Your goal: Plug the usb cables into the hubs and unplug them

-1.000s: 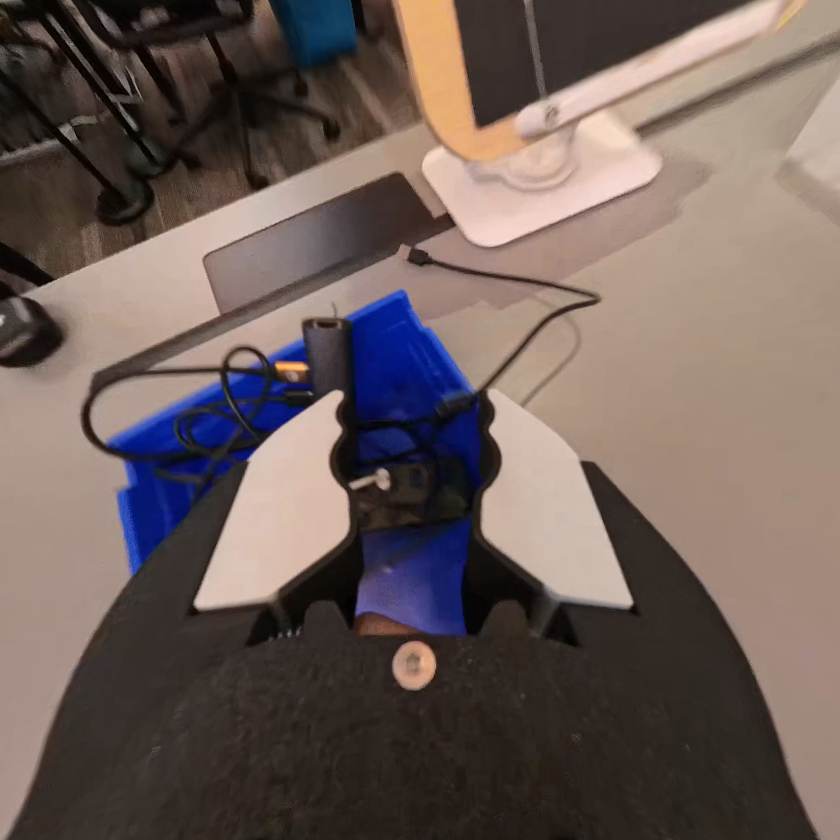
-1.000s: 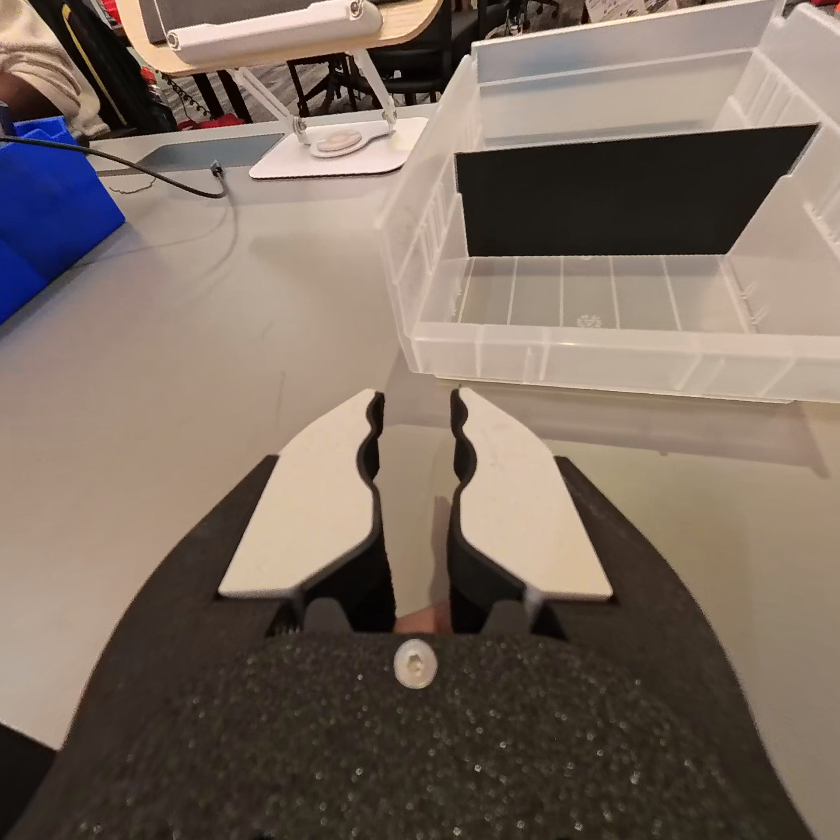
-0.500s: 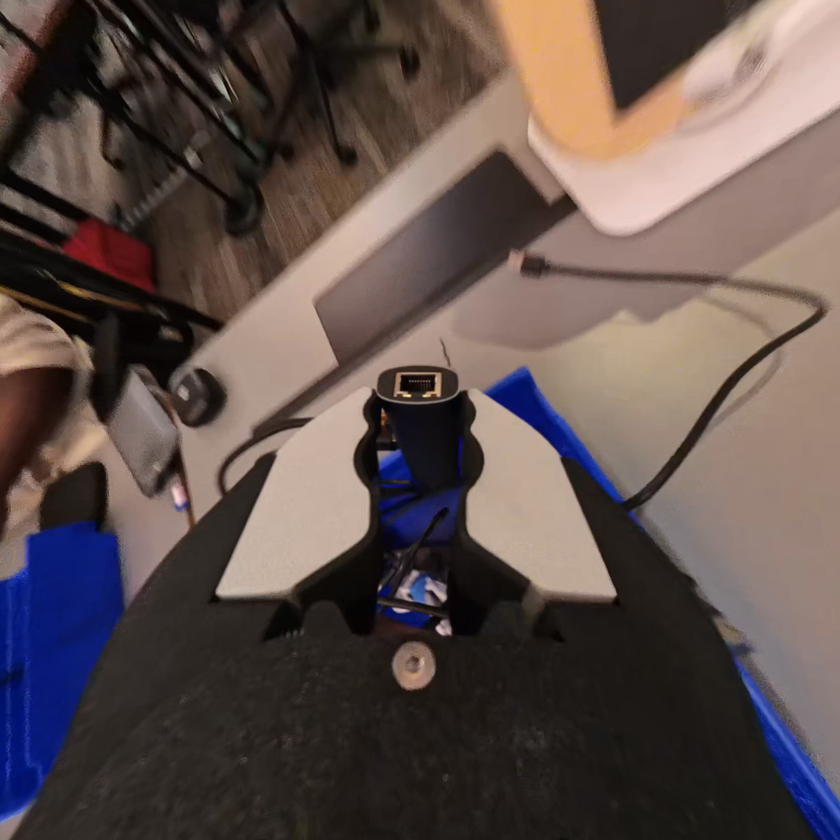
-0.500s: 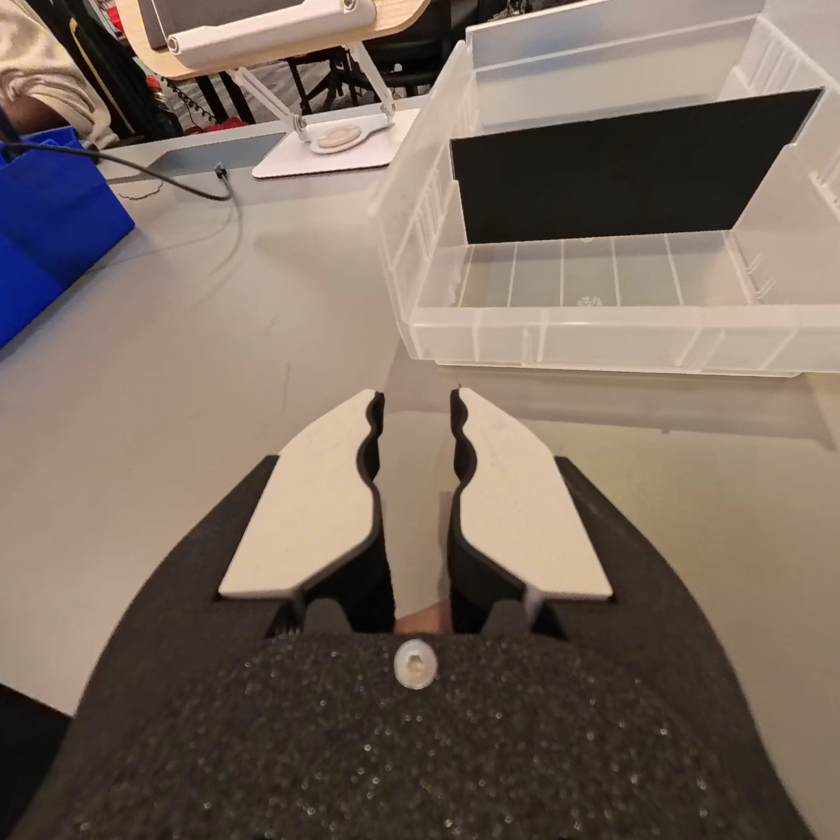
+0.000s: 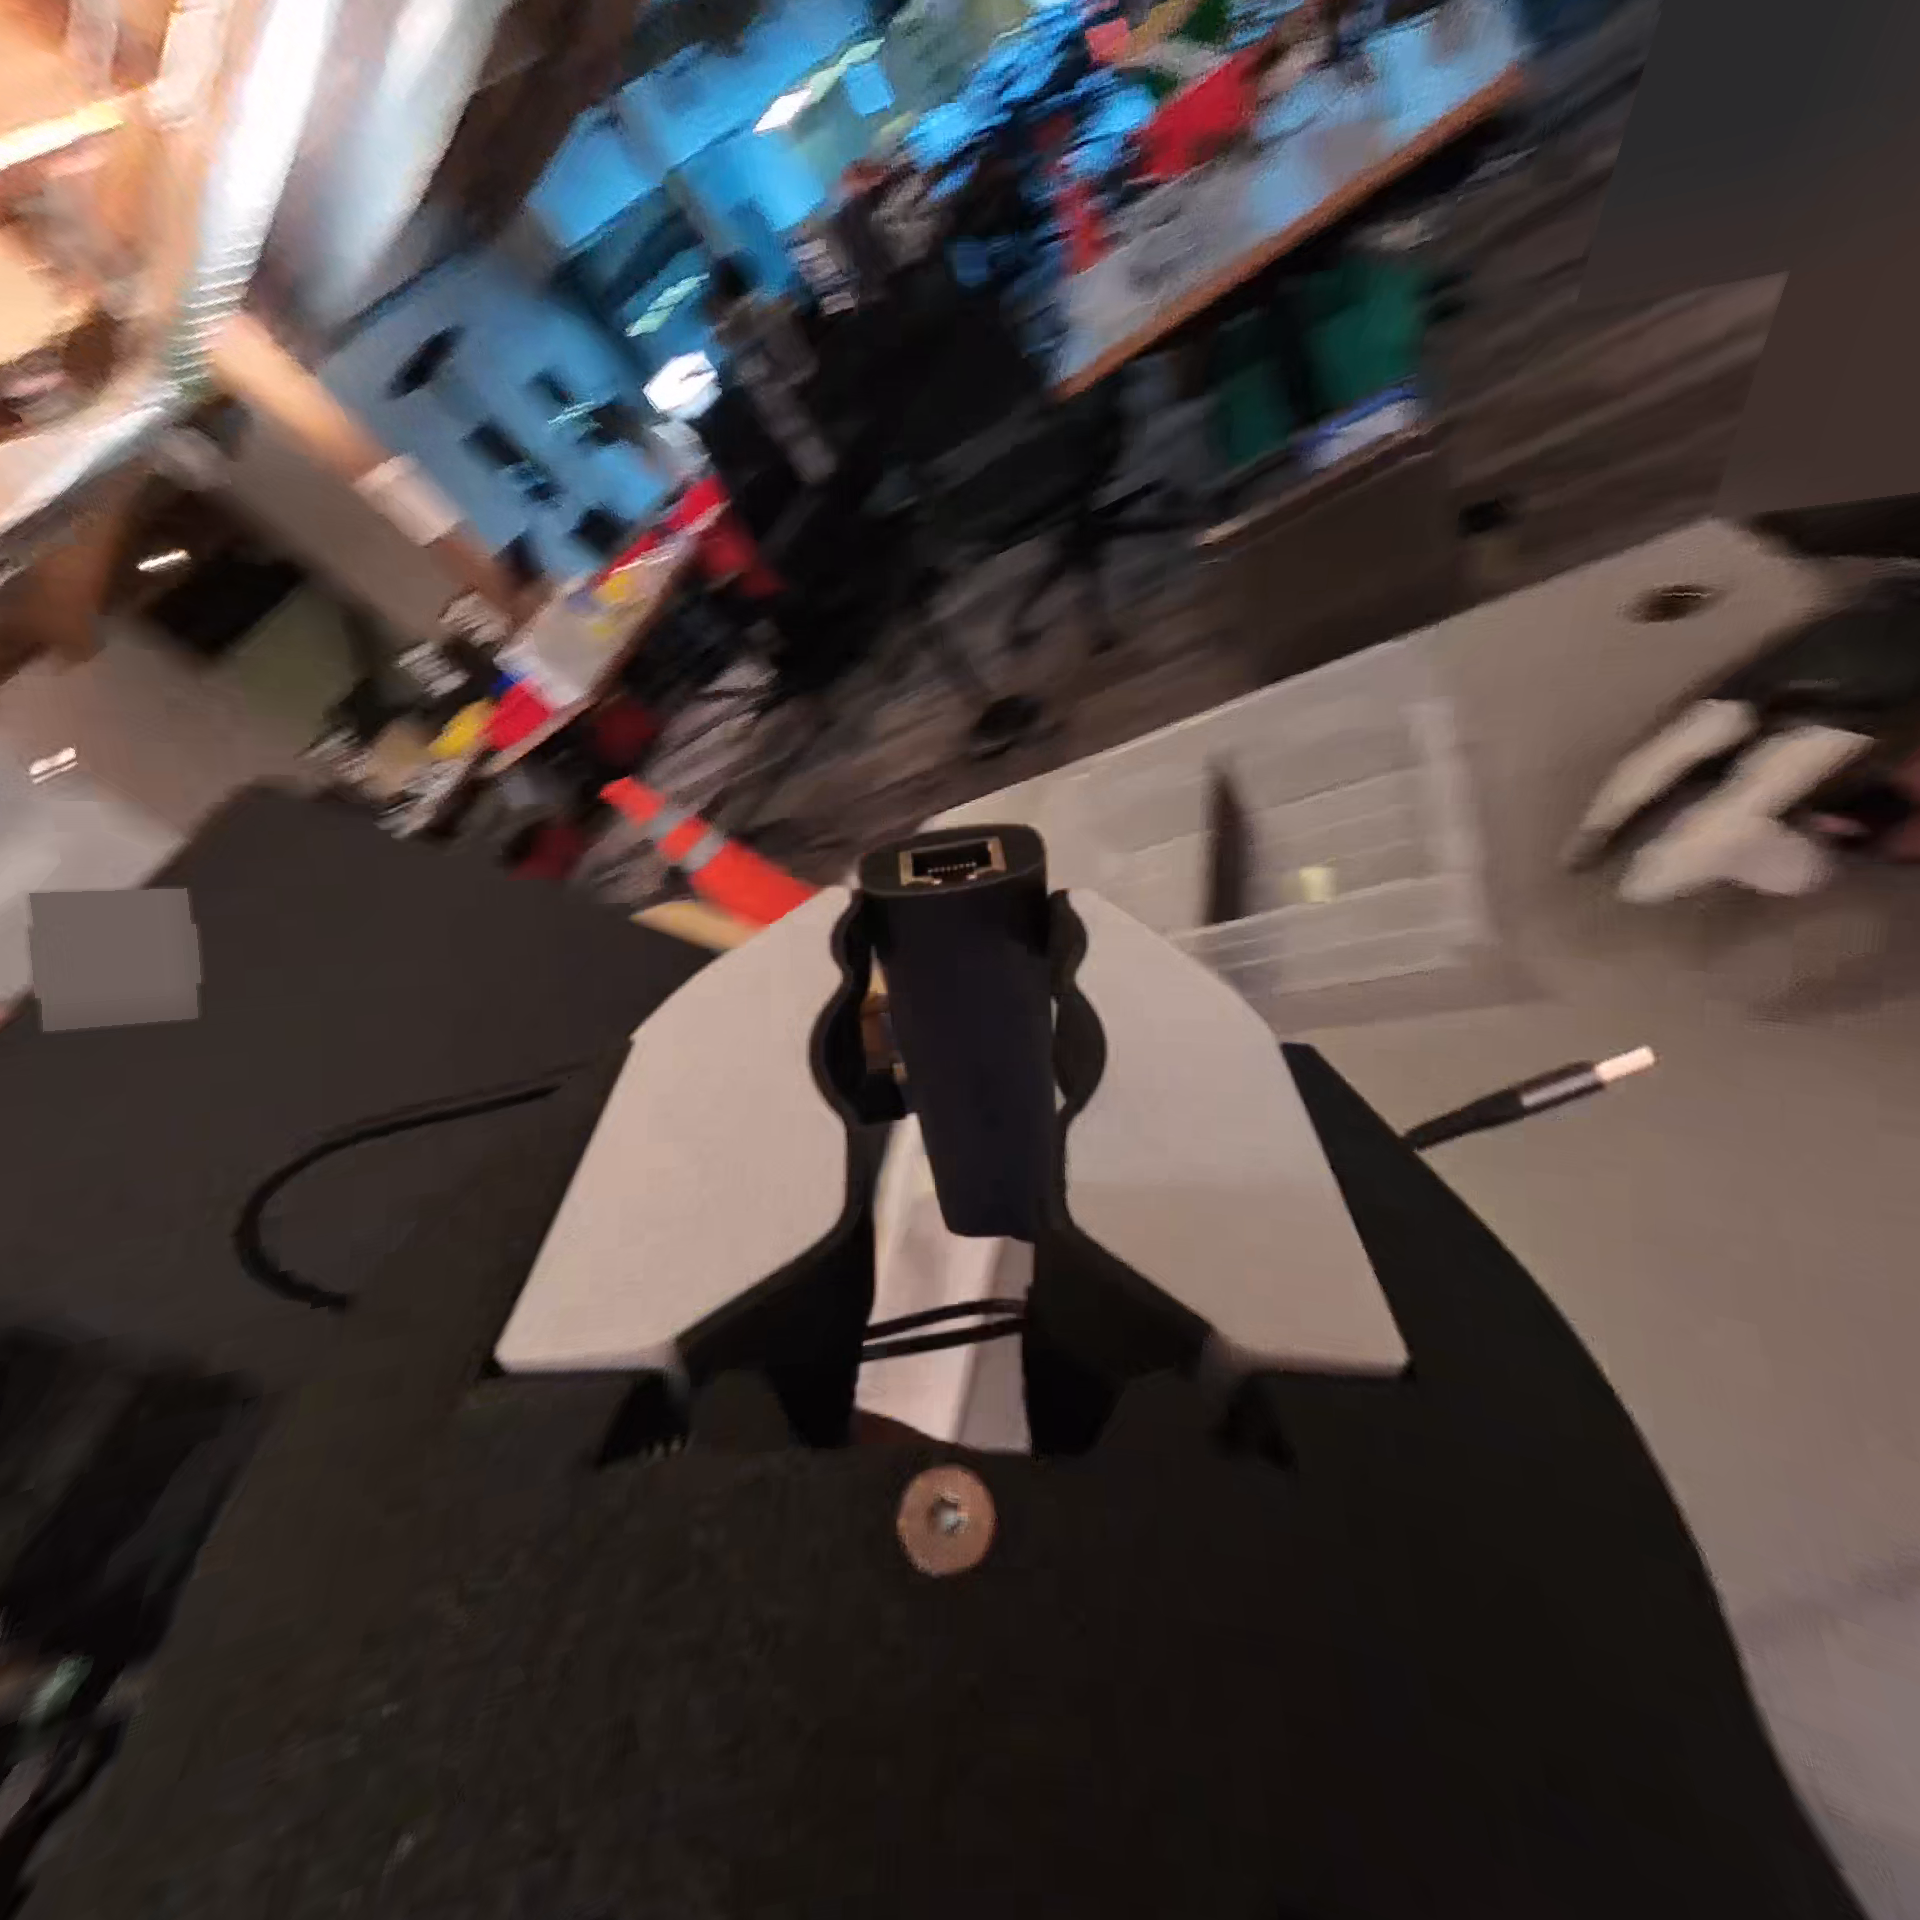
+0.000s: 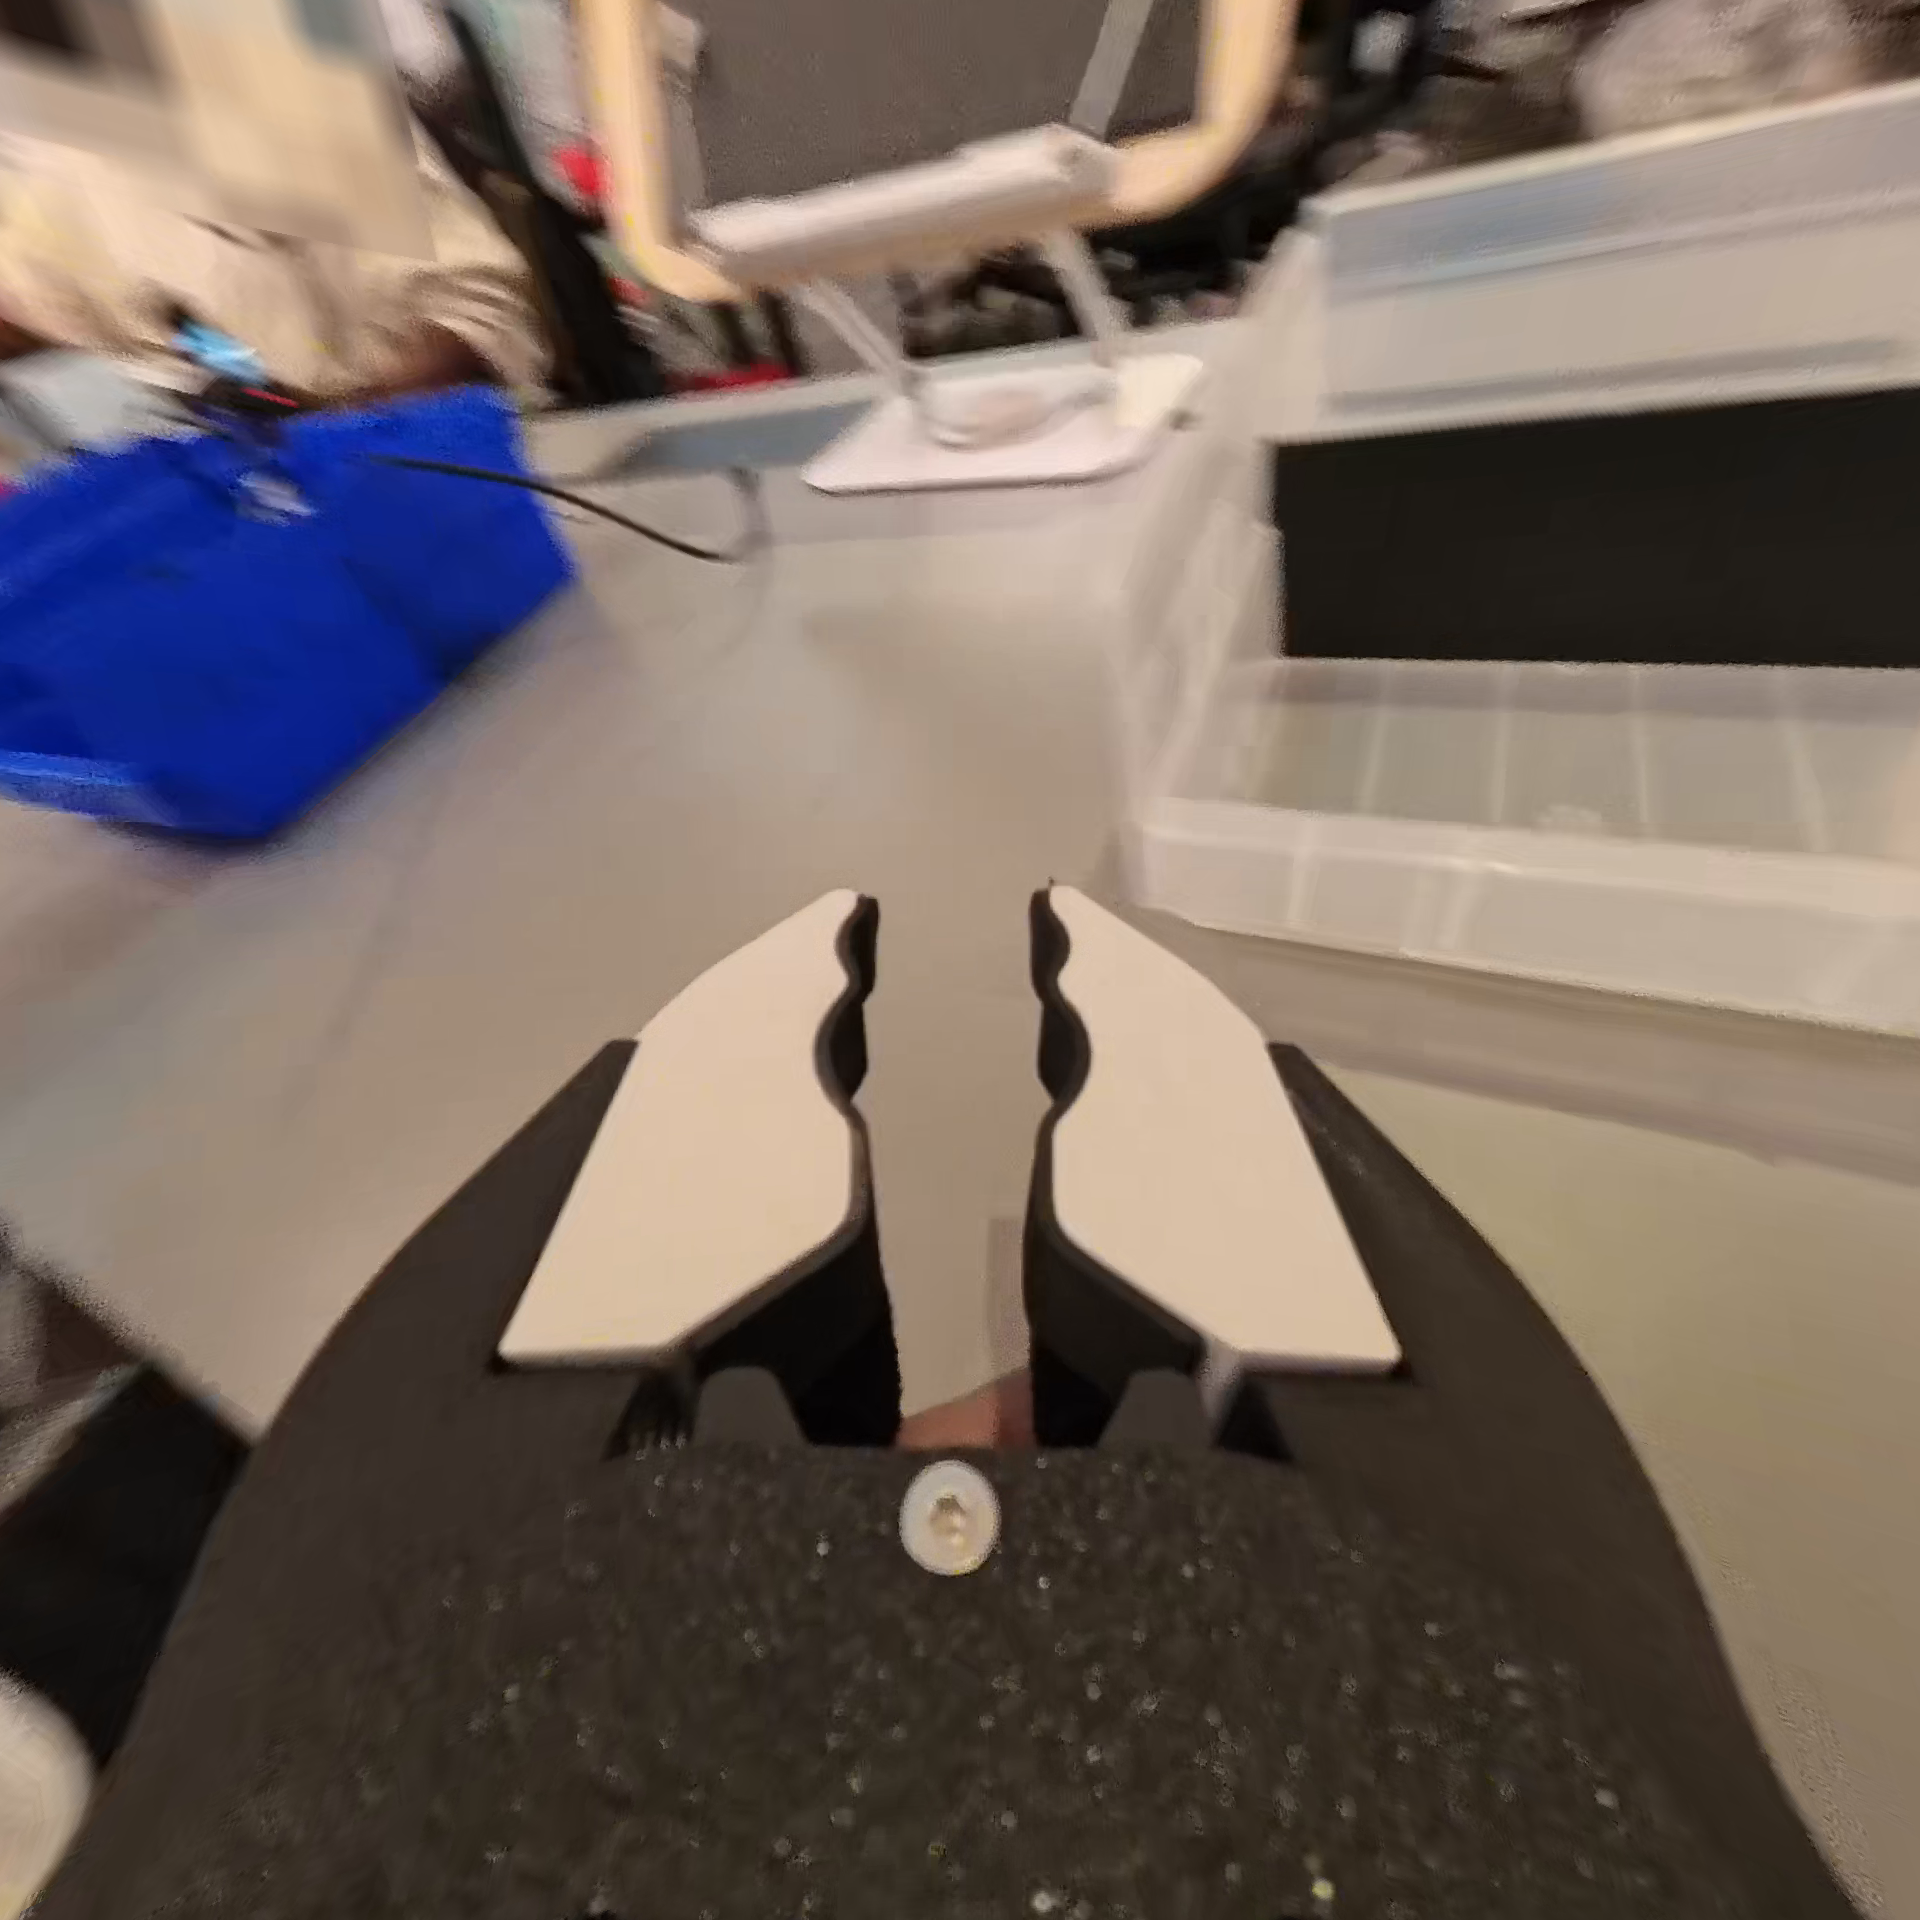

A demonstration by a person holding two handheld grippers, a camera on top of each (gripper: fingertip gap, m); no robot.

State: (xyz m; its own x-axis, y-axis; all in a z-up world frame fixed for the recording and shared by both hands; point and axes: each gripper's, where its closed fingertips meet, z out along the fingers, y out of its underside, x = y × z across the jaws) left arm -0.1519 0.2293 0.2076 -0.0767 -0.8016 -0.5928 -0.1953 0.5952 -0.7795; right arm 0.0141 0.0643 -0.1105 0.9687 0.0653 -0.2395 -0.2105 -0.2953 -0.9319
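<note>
In the left wrist view my left gripper (image 5: 954, 935) is shut on a black hub (image 5: 966, 1029), with both pads against its sides and its socket end pointing forward. It is held up in the air. A black cable with a silver plug (image 5: 1558, 1091) sticks out to the right of the gripper, and thin black cables (image 5: 935, 1335) hang under the hub. My right gripper (image 6: 954, 914) is open with nothing between its fingers, above the grey table (image 6: 623, 831). It also shows blurred at the right of the left wrist view (image 5: 1725, 810).
A clear plastic bin (image 6: 1507, 810) with a black divider stands at the right of the right wrist view. A blue bin (image 6: 239, 634) with a black cable sits at the left. A white stand (image 6: 997, 447) is at the back. The left wrist view is blurred.
My left gripper closed on the black hub over the blue bin, lifted it out and swung to the right. My right gripper stayed open and turned a little to the left.
</note>
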